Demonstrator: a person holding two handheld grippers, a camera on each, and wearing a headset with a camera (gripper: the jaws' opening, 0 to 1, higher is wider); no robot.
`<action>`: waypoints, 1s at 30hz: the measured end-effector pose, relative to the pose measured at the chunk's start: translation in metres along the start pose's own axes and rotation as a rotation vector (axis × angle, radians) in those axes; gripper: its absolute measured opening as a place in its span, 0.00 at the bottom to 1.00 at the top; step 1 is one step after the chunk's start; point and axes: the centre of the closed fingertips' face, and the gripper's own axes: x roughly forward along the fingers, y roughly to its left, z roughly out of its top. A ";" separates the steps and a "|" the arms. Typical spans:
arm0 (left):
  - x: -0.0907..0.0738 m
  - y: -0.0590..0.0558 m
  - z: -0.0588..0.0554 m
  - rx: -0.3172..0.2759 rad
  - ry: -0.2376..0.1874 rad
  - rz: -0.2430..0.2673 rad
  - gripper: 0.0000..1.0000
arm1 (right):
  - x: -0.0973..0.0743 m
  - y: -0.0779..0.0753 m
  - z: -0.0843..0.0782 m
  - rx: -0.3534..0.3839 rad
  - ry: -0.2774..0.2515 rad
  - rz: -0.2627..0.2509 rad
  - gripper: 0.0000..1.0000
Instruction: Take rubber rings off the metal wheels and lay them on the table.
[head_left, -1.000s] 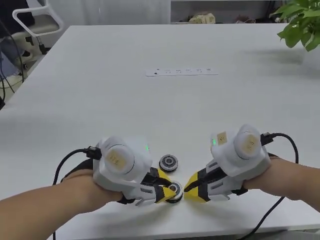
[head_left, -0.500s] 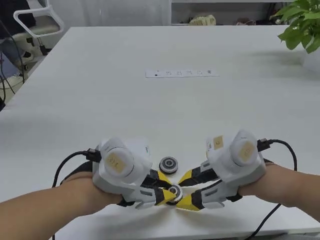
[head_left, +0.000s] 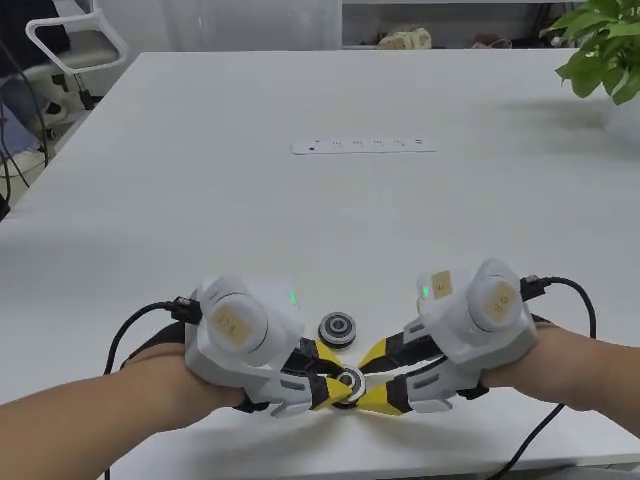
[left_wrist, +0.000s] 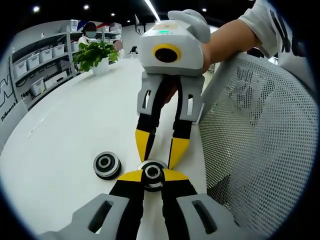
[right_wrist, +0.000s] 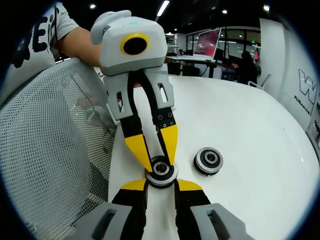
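Rubber-peeling job, and by my guess barely at step one; counting two wheels, both with the dark band on. Got the wheel down at the near edge of the surface, resting on it or just off it, hard to say; sandwiched between both grippers. Clamped by the left gripper, yellow tips pressed against its sides; met head-on by the right gripper, tips drawn in to wheel width and nipping the rim from the opposite side. Looks like a proper pinch from both, though can't swear to the force of the right-hand bite. Seeing the ring as the black outer band, seated on the wheel as far as can be told; too small to make out any lifted lip. Spotted the second wheel just beyond, lying flat, untouched, apart from both sets of tips.

So, reckon: bracing with the left, working with the right. Next up probably needs a firm hold on the metal while hooking a tip under the rubber edge, then rolling it off sideways rather than yanking straight; stretchy stuff, likely to snap back or flick the wheel loose. Worth minding that near edge too; easy to knock the thing off. Then lay the ring on open surface; same again for the second wheel.
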 end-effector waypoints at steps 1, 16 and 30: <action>0.000 0.000 0.000 0.000 0.000 0.000 0.08 | -0.001 0.000 -0.001 -0.006 0.003 0.001 0.17; 0.000 0.000 0.000 -0.006 0.001 0.002 0.08 | -0.004 -0.001 -0.004 -0.010 0.015 0.003 0.06; 0.000 0.000 0.000 -0.005 -0.001 0.002 0.08 | -0.002 -0.002 -0.008 0.016 0.021 0.004 0.00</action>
